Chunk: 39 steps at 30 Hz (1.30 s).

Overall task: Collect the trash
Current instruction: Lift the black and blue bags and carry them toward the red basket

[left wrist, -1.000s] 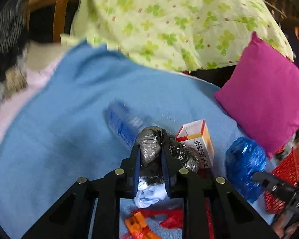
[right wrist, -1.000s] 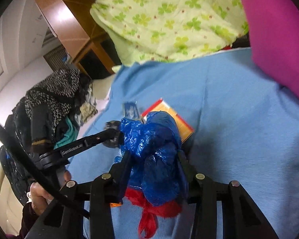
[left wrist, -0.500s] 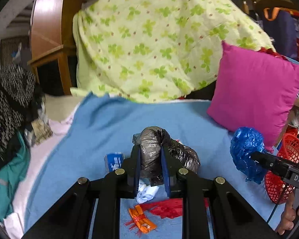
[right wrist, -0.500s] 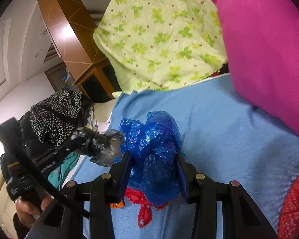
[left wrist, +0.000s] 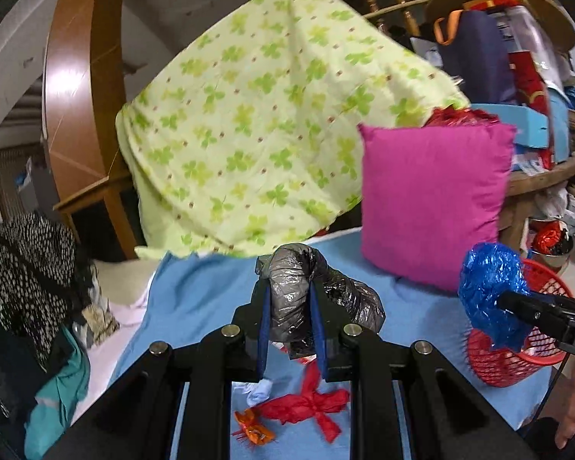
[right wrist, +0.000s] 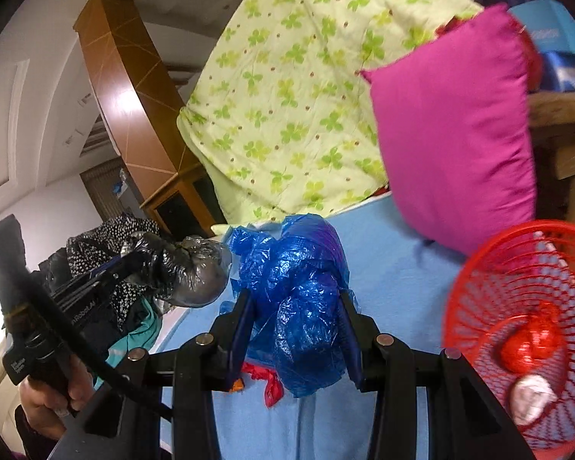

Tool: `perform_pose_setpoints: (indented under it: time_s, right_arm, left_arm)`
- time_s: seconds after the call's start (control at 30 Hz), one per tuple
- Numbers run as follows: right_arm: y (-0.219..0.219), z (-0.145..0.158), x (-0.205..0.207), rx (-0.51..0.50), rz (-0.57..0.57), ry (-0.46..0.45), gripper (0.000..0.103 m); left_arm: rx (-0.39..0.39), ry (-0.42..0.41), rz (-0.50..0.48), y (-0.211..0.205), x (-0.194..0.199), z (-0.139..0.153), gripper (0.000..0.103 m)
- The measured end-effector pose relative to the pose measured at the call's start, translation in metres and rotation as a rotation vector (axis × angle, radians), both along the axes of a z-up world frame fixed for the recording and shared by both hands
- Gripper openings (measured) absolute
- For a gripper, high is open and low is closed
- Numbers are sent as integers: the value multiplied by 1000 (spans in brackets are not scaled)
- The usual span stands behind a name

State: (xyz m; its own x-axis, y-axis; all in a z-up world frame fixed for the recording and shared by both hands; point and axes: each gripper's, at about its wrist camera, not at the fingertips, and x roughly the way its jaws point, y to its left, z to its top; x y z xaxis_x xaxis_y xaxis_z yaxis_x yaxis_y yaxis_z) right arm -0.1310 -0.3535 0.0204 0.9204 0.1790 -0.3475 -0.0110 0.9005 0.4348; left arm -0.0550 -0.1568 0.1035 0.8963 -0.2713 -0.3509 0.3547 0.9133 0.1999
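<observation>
The left gripper [left wrist: 290, 299] jaws clench a grey plastic bag [left wrist: 291, 287]; the right gripper [right wrist: 295, 329] jaws clench a blue plastic bag [right wrist: 299, 291] beside the red basket [right wrist: 479, 268]. Its lettering is unreadable.

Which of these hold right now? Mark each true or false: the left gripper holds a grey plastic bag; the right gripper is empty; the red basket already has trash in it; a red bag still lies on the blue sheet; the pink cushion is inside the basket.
1. The left gripper holds a grey plastic bag. True.
2. The right gripper is empty. False: it is shut on a crumpled blue plastic bag.
3. The red basket already has trash in it. True: a red wad and a white wad lie inside.
4. A red bag lies on the blue sheet. True.
5. The pink cushion is inside the basket. False: it stands on the sheet against the green quilt.
</observation>
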Motion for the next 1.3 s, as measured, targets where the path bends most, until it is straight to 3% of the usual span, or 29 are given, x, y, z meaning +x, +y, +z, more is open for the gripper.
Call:
perform_pose_setpoints:
  time_s: [0.3,0.63,1.3]
  right_arm:
    - [-16,40,-66,-3,-47,-81,45]
    - [-30,58,-114,-1,-88,-124,45]
    - [-58,62,-152,30,-168,-169,45]
  left_arm:
    - [30,-85,-56,-32,-57,38,21]
    - [47,-142,-98,-60,-96,63,21]
    - [92,-143,-163,-110,-114,66,21]
